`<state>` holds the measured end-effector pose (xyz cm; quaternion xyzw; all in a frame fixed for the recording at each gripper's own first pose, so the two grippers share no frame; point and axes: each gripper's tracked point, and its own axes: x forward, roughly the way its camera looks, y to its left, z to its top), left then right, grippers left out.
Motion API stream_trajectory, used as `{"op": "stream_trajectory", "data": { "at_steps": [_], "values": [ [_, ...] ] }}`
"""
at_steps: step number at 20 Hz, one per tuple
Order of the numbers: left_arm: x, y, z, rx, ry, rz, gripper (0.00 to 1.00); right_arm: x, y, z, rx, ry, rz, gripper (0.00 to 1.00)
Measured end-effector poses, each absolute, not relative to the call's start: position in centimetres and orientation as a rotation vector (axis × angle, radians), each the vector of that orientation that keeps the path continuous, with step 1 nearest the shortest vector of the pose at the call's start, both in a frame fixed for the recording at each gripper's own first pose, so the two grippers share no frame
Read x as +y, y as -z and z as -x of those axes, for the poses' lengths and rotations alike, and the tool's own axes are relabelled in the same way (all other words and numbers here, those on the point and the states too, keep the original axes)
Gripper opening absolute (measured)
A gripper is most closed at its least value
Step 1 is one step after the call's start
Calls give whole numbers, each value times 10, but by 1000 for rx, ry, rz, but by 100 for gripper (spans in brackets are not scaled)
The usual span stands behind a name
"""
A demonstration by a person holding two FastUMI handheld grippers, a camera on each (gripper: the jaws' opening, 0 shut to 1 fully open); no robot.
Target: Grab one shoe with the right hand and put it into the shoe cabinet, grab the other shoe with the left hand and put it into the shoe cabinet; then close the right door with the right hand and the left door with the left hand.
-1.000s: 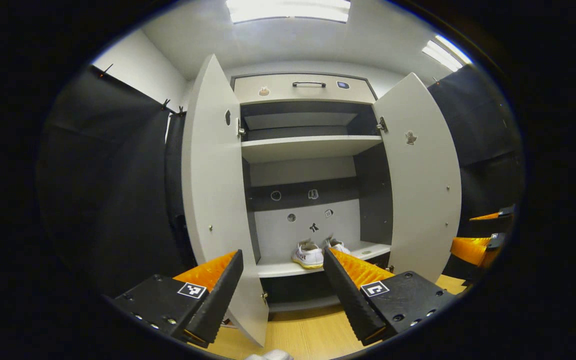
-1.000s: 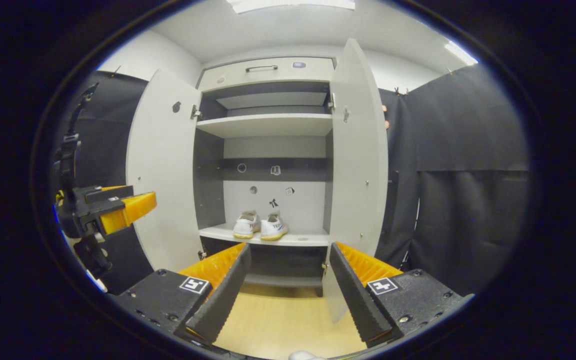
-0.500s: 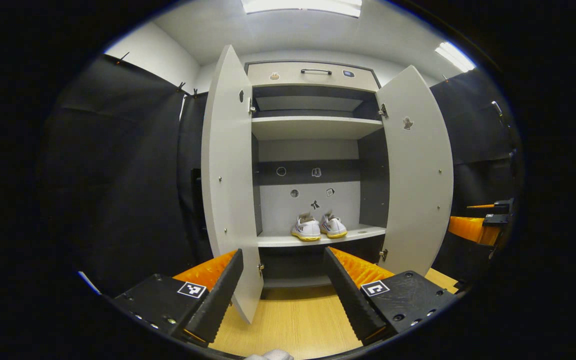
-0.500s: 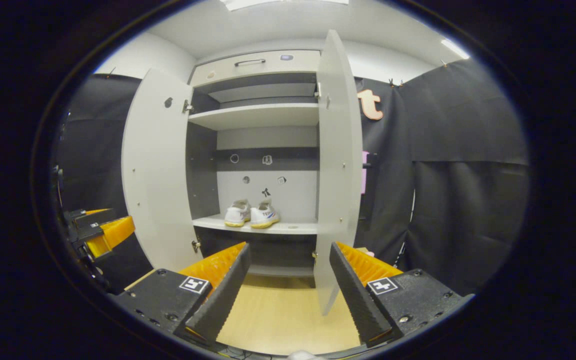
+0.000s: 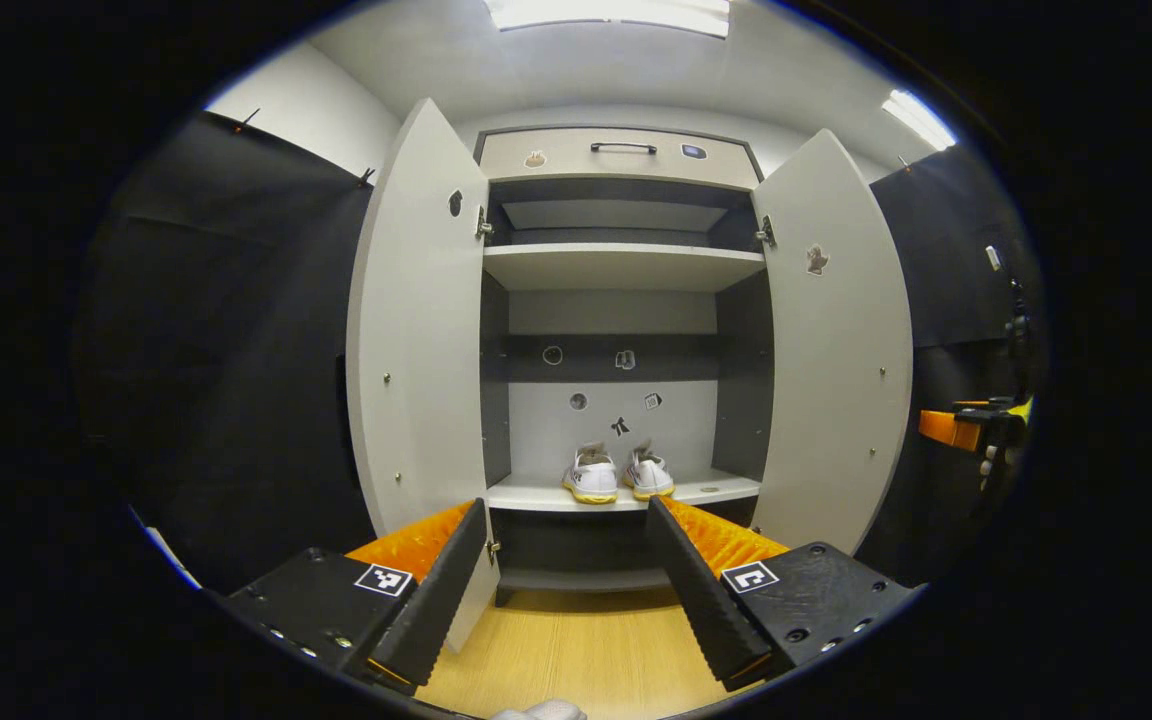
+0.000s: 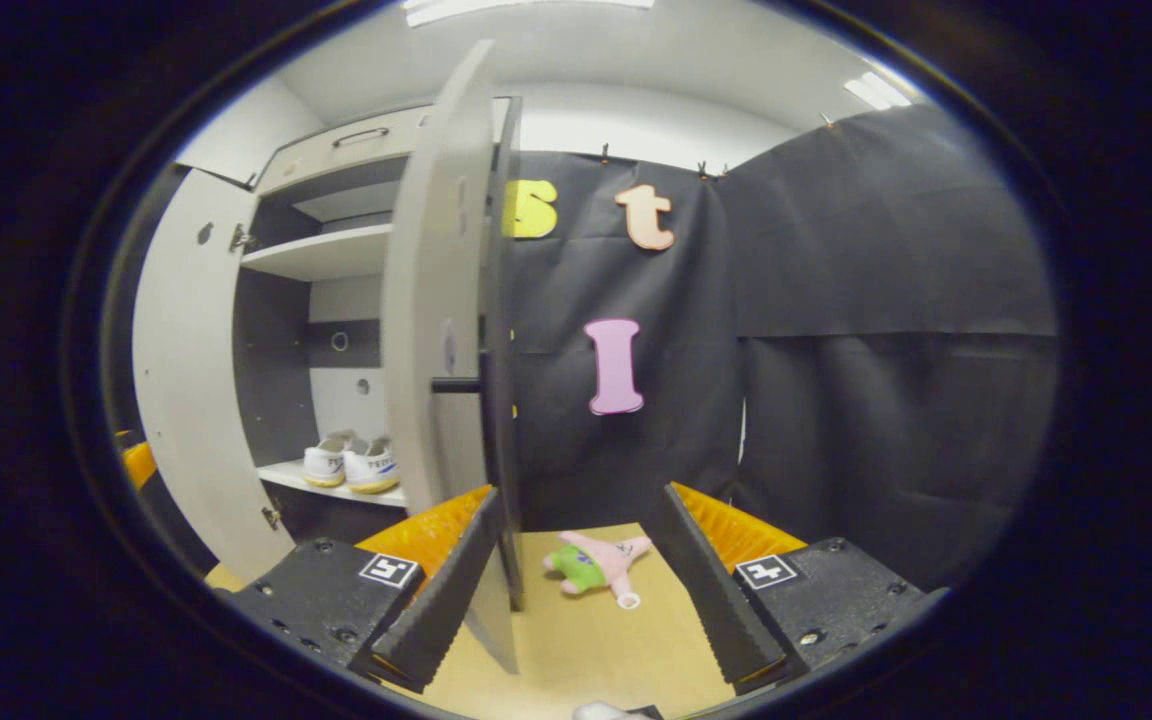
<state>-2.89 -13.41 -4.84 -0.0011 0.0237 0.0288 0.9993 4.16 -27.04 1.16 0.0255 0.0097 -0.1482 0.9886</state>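
Shoes (image 5: 618,474) shelved, both doors open.
Right tool (image 6: 576,560), spread and empty, beside right door (image 6: 436,300); a glancing push could slip off.

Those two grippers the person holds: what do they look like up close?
Each is a two-pronged tool. In the left gripper view, the left gripper has long wedge-shaped jaws with ribbed inner faces, set on flat black blocks with screws. Each block carries a small square black-and-white marker. The right gripper in the right gripper view has the same build.
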Motion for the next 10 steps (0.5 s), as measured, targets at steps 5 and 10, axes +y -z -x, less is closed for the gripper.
{"op": "stream_trajectory", "data": {
  "at_steps": [5, 10],
  "values": [
    [-146, 53, 26, 65, -94, 5, 96, -268, -14, -73, 34, 186, -46, 97],
    [-149, 52, 23, 69, -107, 1, 96, -254, -15, -81, 34, 122, -36, 88]
  ]
}}
